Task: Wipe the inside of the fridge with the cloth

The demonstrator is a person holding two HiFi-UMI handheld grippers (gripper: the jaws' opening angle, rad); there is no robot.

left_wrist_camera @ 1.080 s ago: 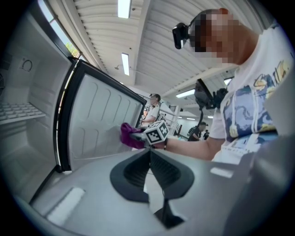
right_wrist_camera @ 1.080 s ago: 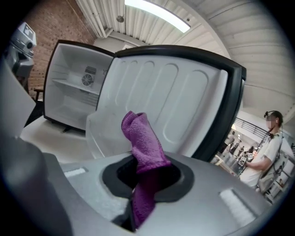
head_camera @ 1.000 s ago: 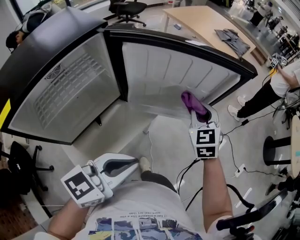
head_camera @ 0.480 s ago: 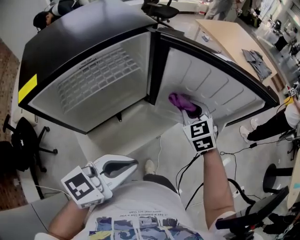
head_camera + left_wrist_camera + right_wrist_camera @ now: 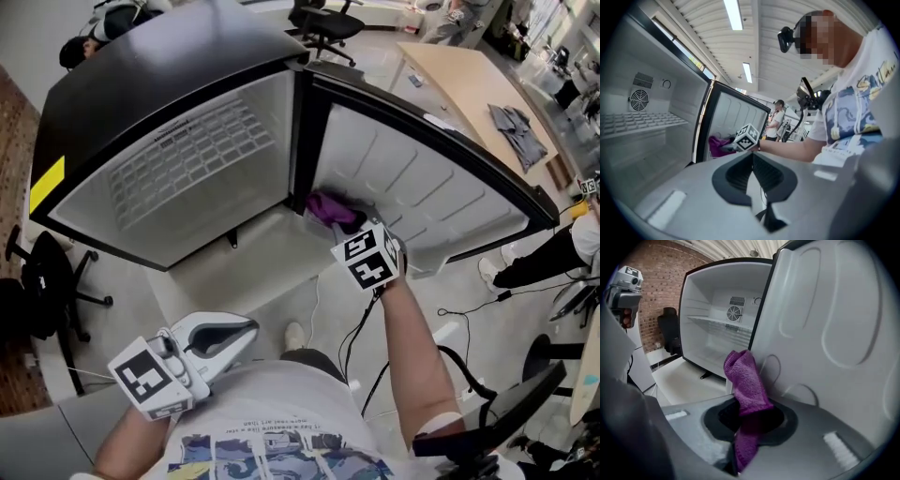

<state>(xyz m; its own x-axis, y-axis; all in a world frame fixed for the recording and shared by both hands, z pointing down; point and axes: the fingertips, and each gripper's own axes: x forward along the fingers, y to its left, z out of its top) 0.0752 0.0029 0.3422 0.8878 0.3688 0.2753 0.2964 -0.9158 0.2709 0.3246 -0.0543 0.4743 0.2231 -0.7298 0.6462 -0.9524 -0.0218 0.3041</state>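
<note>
The right gripper [image 5: 352, 230], clenched on the cloth [image 5: 326, 206], has slid left along the door [image 5: 441, 187] liner to its hinge edge. The cloth bunches just ahead of its jaws, against the panel. The fridge [image 5: 187, 169] cavity probably comes next. The left gripper [image 5: 234, 333] idles, jaws together, empty.

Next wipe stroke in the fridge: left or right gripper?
Right. The right gripper is shut on the purple cloth, right beside the fridge door inner liner. The left gripper is shut and empty, low by the person's shirt, well back from the door.
</note>
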